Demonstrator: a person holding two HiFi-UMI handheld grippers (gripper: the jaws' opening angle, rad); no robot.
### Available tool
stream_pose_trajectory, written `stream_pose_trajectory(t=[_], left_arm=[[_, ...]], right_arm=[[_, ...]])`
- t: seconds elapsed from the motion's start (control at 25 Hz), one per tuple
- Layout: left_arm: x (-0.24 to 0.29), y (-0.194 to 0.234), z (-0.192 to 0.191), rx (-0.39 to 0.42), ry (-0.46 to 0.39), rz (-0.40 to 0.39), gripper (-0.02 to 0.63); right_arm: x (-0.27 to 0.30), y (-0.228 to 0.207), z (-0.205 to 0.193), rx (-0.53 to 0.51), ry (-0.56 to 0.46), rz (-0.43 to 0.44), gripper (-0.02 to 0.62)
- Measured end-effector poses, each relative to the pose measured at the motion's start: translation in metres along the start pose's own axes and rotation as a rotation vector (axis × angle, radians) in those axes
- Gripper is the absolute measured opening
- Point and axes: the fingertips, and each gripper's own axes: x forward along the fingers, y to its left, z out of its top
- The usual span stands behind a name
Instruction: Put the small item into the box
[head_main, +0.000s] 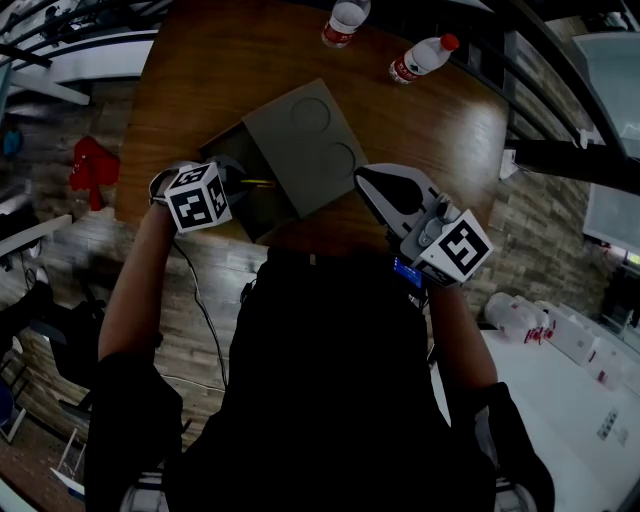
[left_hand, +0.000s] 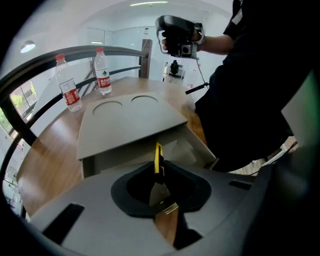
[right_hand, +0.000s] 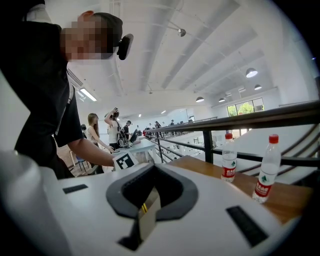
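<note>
Table: wooden top (head_main: 440, 120); the grey box (head_main: 320, 150) sits with its compartment open toward you, ready to receive.
Small item: thin yellow piece (left_hand: 158, 159), upright just over that opening, not yet released.
Left gripper (left_hand: 159, 176): your jaws pinch the item's lower end, so it hangs steady for the drop.
Right gripper (right_hand: 145, 210): jaws nearly together, empty, raised beside the box to stay clear.

Office mezzanine, by its railing (right_hand: 250, 121), desks (right_hand: 141, 145), lamps (right_hand: 251, 73)
</note>
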Motion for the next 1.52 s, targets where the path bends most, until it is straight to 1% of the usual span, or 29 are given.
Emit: stream_pose_trajectory(t=[0.16,0.48,0.64,0.8,0.96,1.16,1.32,1.52], left_arm=[[0.003,0.003,-0.003,-0.021,0.037,-0.012,0.069],[0.014,0.006,-0.013,-0.045,0.112,-0.017,0.069],[0.019,0.011,-0.019,-0.069,0.144,-0.005,0.069],[0.022,0.011,-0.022,-0.07,0.185,-0.003,0.071],[0.023,0.01,-0.023,-0.068,0.205,0.008,0.071],[0.023,0.011,-0.021,-0.05,0.228,0.034,0.076],[0.026,0.012,-0.026,-0.045,0.254,0.041,0.101],[0.023,0.011,-0.026,-0.048,0.25,0.05,0.101]], right_arm=[[0.0,-0.001,-0.001,0.0,0.011,-0.005,0.011],[-0.003,-0.005,0.001,0.01,-0.005,-0.031,0.011],[-0.002,-0.005,-0.001,0.009,-0.001,-0.025,0.011],[-0.001,-0.004,-0.003,0.011,0.002,-0.02,0.011],[0.0,-0.002,0.0,0.014,-0.012,-0.016,0.011],[-0.003,-0.001,-0.001,0.01,-0.004,-0.018,0.011],[-0.003,0.0,0.001,0.015,-0.017,-0.013,0.011],[-0.003,0.002,0.003,0.012,-0.019,-0.011,0.011]])
